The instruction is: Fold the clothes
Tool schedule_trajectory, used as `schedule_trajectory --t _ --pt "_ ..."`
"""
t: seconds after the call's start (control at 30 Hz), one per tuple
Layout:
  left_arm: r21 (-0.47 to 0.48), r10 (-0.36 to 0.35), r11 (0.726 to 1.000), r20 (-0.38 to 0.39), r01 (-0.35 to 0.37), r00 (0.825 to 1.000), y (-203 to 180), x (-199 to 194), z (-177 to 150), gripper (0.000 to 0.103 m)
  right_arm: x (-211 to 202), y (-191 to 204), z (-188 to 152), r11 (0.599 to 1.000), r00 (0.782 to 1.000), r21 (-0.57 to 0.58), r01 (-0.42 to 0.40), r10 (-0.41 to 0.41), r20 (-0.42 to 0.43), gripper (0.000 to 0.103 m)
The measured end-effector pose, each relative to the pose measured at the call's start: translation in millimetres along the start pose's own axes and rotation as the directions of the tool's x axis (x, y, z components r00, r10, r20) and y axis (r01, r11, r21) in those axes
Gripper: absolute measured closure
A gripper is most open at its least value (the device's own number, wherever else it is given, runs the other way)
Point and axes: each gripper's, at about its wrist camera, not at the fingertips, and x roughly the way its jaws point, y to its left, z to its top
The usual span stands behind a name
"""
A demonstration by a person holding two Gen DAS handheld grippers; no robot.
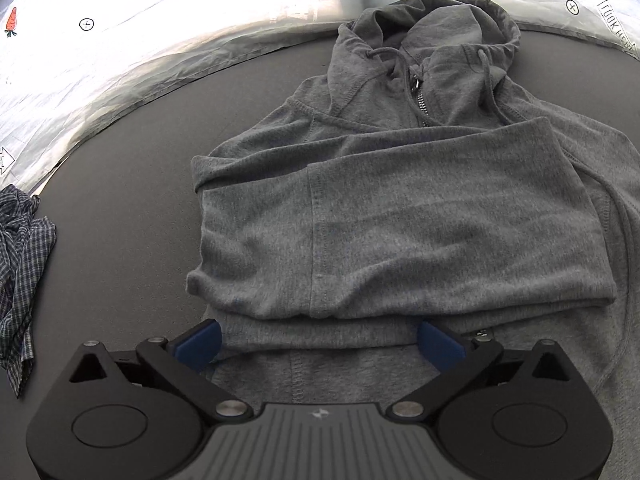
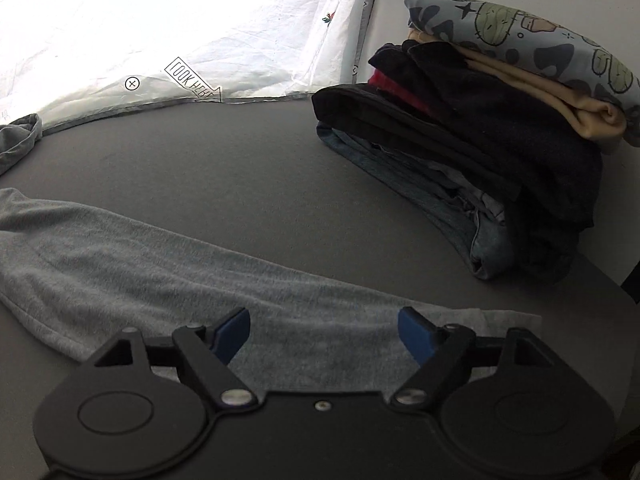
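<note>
Judging the grey hoodie (image 1: 400,216) half folded, one sleeve (image 2: 160,264) lying flat on the counter (image 2: 260,176), I hover both released grippers, left (image 1: 319,344) and right (image 2: 324,334), above it.

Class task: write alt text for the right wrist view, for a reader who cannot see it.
The open right gripper hovers over the outstretched sleeve of a grey hoodie lying flat on a dark table. At right sits a stack of folded clothes, topped by a cactus-print piece, with a white sheet behind.
</note>
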Motion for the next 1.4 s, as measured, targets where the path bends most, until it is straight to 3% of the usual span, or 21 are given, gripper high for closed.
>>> schedule_trajectory --t 0.37,0.53,0.63,0.8,0.93,1.07,1.27,1.3,1.4 --pt "-0.081 -0.010 0.997 -0.004 0.009 1.000 5.8 0.9 -5.2 0.000 13.5 -95.7 -24.0 0.992 0.994 0.078 0.100 -0.097 -0.040 0.014" --pt "-0.098 0.004 0.995 -0.005 -0.004 1.000 3.5 -1.0 -5.9 0.000 14.9 -131.1 -37.7 0.974 0.994 0.201 0.106 -0.096 -0.060 0.007" --pt "-0.103 0.012 0.995 -0.004 -0.013 1.000 2.1 -2.2 -6.3 0.000 17.2 -140.8 -43.4 0.948 0.996 0.308 0.077 -0.058 -0.069 0.007" --pt "-0.125 0.008 0.992 -0.004 -0.008 1.000 4.1 -1.8 -7.4 0.000 19.9 -133.8 -41.0 0.943 0.996 0.326 0.073 -0.053 -0.072 0.009" --pt "-0.137 0.003 0.991 0.004 -0.002 1.000 4.9 -1.5 -9.1 0.000 19.5 -126.5 -34.9 0.951 0.997 0.307 0.047 -0.027 -0.068 0.026" --pt "-0.137 -0.005 0.991 0.013 0.006 1.000 6.6 -1.3 -10.3 0.000 17.2 -122.3 -32.1 0.955 0.997 0.292 0.048 -0.029 -0.071 0.035" --pt "-0.173 -0.044 0.984 0.021 0.047 0.999 13.9 0.5 -13.8 0.000 8.9 -112.0 -27.6 0.970 0.998 0.240 0.035 -0.019 -0.066 0.072" --pt "-0.186 -0.057 0.981 0.023 0.060 0.998 16.3 1.0 -15.2 0.000 7.5 -110.8 -26.5 0.968 0.998 0.251 0.022 -0.005 -0.066 0.081" --pt "-0.219 -0.096 0.971 0.030 0.100 0.995 23.2 3.4 -18.9 0.000 5.6 -108.6 -24.3 0.949 0.998 0.316 0.004 0.018 -0.066 0.095"
